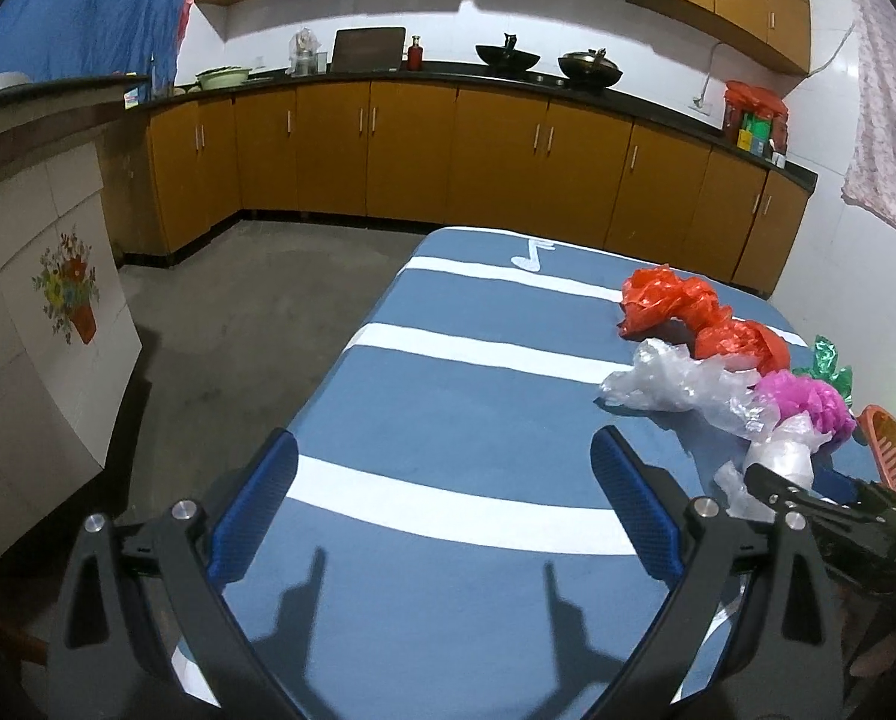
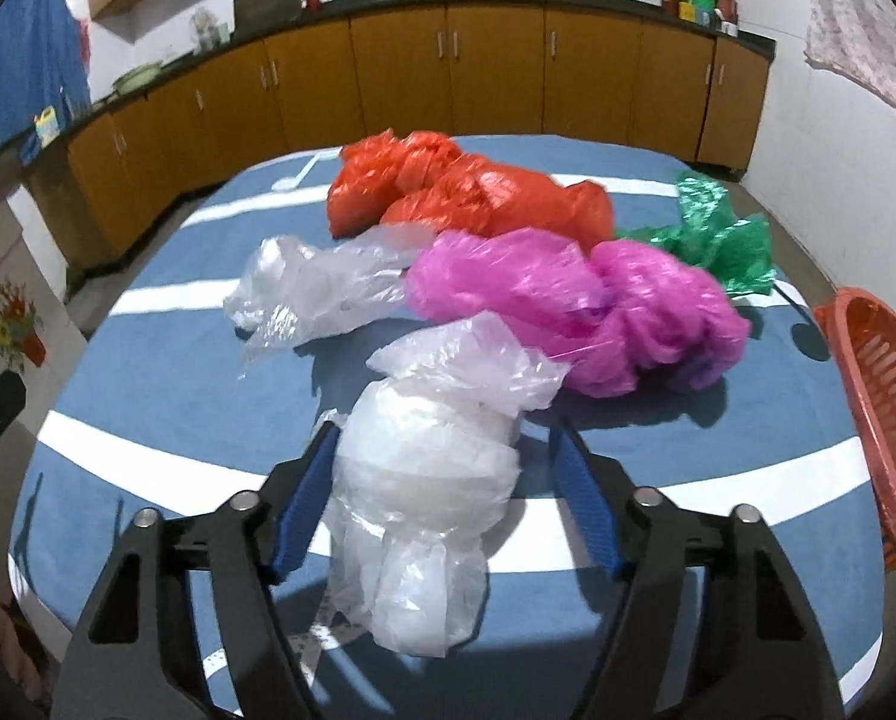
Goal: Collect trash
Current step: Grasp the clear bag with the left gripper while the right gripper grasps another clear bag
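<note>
Several crumpled plastic bags lie on a blue table with white stripes (image 2: 148, 372): an orange-red one (image 2: 466, 186), a magenta one (image 2: 580, 312), a green one (image 2: 718, 234), a clear one (image 2: 316, 288) and a white one (image 2: 430, 480). My right gripper (image 2: 445, 450) is open, its blue fingers on either side of the white bag; the left pad touches it, the right stands apart. My left gripper (image 1: 445, 474) is open and empty over the bare left part of the table (image 1: 448, 396). The bags also show in the left wrist view: orange-red (image 1: 688, 312), clear (image 1: 670, 384), magenta (image 1: 808, 396).
An orange slatted basket (image 2: 886, 396) stands at the table's right edge, also in the left wrist view (image 1: 889, 456). Wooden kitchen cabinets (image 1: 388, 150) with woks on the counter line the far wall. A white cupboard with a flower picture (image 1: 46, 324) stands left.
</note>
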